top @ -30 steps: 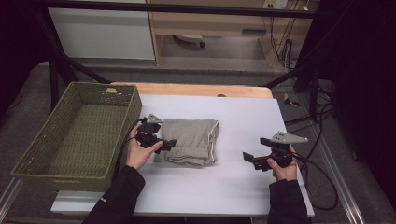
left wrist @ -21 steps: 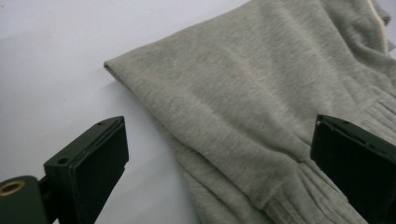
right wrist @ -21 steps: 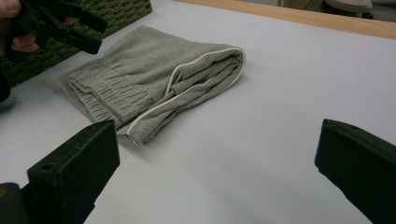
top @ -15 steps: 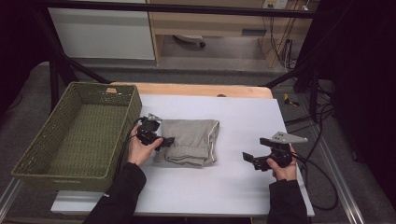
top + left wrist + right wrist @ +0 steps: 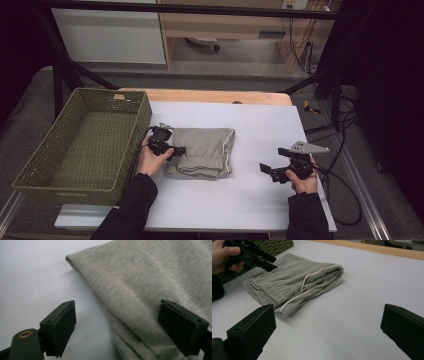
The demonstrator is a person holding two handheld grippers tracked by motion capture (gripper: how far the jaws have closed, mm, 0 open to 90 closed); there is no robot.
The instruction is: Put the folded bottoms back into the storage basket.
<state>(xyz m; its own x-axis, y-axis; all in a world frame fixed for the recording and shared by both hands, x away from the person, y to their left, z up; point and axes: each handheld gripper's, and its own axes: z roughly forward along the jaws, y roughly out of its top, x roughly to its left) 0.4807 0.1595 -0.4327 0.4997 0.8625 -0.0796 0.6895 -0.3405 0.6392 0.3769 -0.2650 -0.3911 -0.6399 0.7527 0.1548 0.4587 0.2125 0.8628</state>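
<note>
A white table (image 5: 260,210) is carrying a green woven basket (image 5: 85,145) at its left and, just right of that, folded grey sweatpants (image 5: 207,150) lying flat mid-table, their long axis running toward the far edge and the ribbed waistband facing the person. The left gripper (image 5: 177,150) is sitting at the garment's left edge, its jaws apart and just now closing, the fold between them with one pad (image 5: 183,327) over the cloth. The right gripper (image 5: 265,170) is resting well apart on the right, its jaws standing wide with nothing between them.

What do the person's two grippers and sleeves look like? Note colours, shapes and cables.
Both grippers are black with flat, blocky jaws. The left gripper trails a black cable. The right gripper carries a grey three-cornered plate and a black cable. Both sleeves are black.
</note>
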